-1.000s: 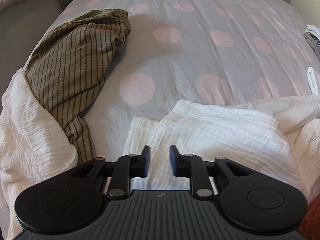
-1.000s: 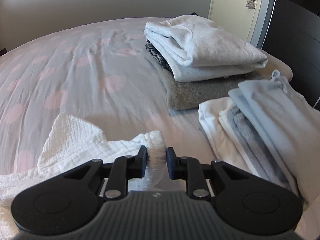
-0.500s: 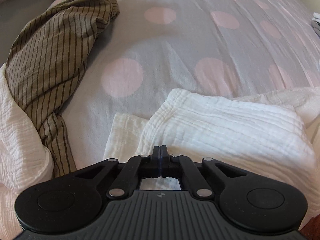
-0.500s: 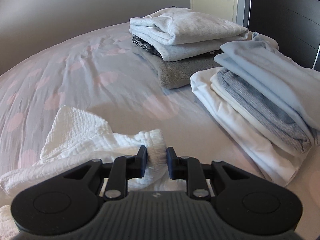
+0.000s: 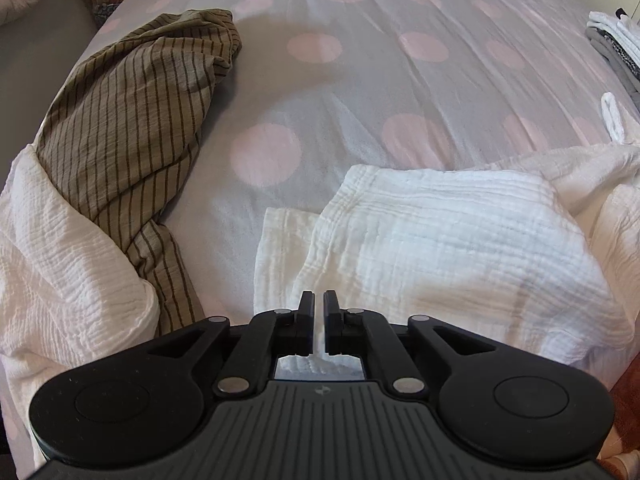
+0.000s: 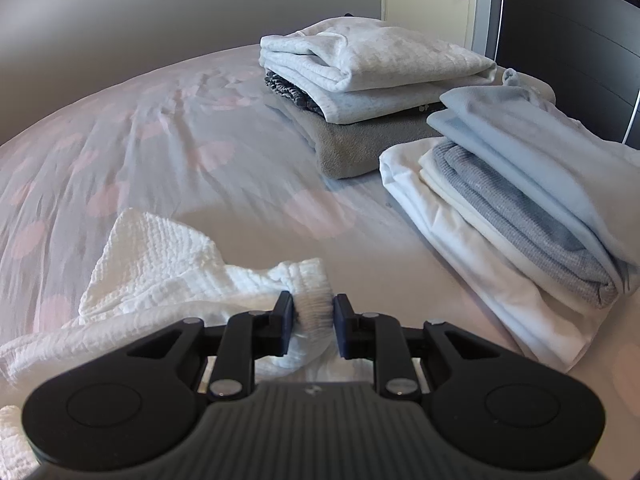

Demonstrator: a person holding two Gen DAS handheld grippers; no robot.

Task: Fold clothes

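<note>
The white muslin garment (image 5: 452, 240) lay part-folded at lower centre of the left wrist view on the spotted bedspread (image 5: 360, 80); I had the left gripper (image 5: 319, 312) nearly closed on a thin edge and the right gripper (image 6: 313, 312) clamped on a bunched corner (image 6: 312, 300). I judged the thin left hold could slip under tension, collapsing the fold. A wide swing risked snagging the striped garment (image 5: 132, 108) at left.

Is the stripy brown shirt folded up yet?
No. The striped brown shirt lies crumpled and bunched on the bed, partly over a white cloth, with no flat, neat edges.
</note>
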